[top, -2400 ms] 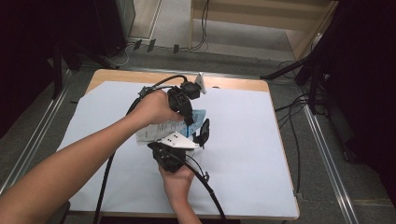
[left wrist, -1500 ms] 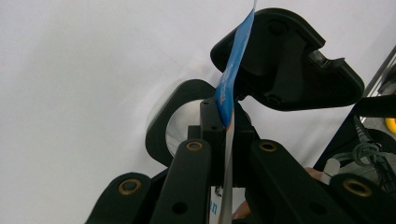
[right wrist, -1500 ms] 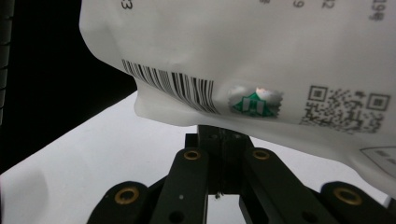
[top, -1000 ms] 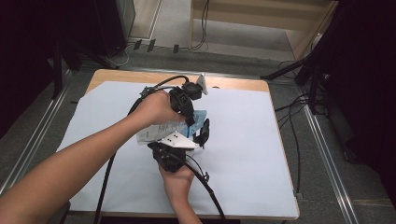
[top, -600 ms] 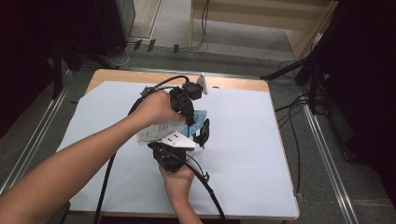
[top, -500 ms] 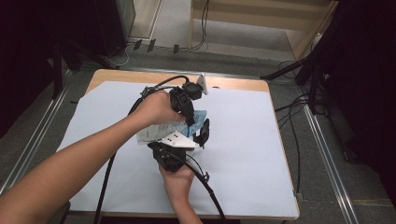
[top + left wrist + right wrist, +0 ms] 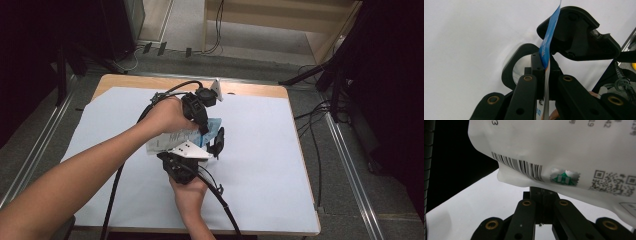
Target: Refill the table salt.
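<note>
A flat white packet point(image 7: 172, 140) with a blue end hangs between the two grippers above the middle of the table. My left gripper point(image 7: 203, 131) comes in from the left and is shut on the packet's blue end. In the left gripper view the jaws pinch the packet point(image 7: 549, 37) edge-on at the left gripper point(image 7: 544, 65). My right gripper point(image 7: 216, 142) rises from the near side. The right gripper view shows the right gripper point(image 7: 543, 193) shut on the lower edge of the packet point(image 7: 564, 150), below its barcode and QR code.
A white sheet point(image 7: 280, 150) covers the wooden table point(image 7: 250, 90). Black cables point(image 7: 226, 206) trail from both grippers toward the near edge. Dark stands and cables point(image 7: 320, 115) crowd the floor at the right, and a metal rail point(image 7: 350, 175) runs along that side.
</note>
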The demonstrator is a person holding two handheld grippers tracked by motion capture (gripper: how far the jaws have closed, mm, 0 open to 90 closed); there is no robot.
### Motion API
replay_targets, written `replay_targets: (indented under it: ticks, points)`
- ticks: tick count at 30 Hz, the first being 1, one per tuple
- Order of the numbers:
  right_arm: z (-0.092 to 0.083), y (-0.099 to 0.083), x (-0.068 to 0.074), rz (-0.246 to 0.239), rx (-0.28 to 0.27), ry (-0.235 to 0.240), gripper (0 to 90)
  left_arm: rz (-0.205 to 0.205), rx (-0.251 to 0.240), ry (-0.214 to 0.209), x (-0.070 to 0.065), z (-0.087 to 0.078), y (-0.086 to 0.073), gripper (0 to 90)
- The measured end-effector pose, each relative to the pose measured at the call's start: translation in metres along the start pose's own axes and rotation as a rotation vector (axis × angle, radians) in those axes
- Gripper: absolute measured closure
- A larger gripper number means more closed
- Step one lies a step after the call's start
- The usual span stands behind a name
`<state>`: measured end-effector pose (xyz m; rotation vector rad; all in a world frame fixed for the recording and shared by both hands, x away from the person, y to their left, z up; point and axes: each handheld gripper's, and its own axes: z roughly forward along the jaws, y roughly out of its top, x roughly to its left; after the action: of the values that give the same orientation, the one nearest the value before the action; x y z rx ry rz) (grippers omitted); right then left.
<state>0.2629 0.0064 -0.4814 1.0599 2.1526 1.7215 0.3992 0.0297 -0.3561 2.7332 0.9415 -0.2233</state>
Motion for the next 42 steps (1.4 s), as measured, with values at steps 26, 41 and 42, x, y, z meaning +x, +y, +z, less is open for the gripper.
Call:
replay_targets:
  ticks: [26,41,42]
  points:
    - [0.0002,0.0022,0.0011,0.013,-0.009,0.002,90.0,-0.004,-0.002,0.012,-0.0009,-0.0001,0.0013,90.0]
    - [0.0004,0.0024,0.003,0.007,-0.007,0.004,90.0,0.001,0.0,0.009,-0.0017,-0.0007,0.0014,89.9]
    - [0.0006,0.0023,0.0029,0.008,-0.008,0.005,90.0,-0.002,-0.002,0.01,-0.0021,-0.0005,0.0014,89.9]
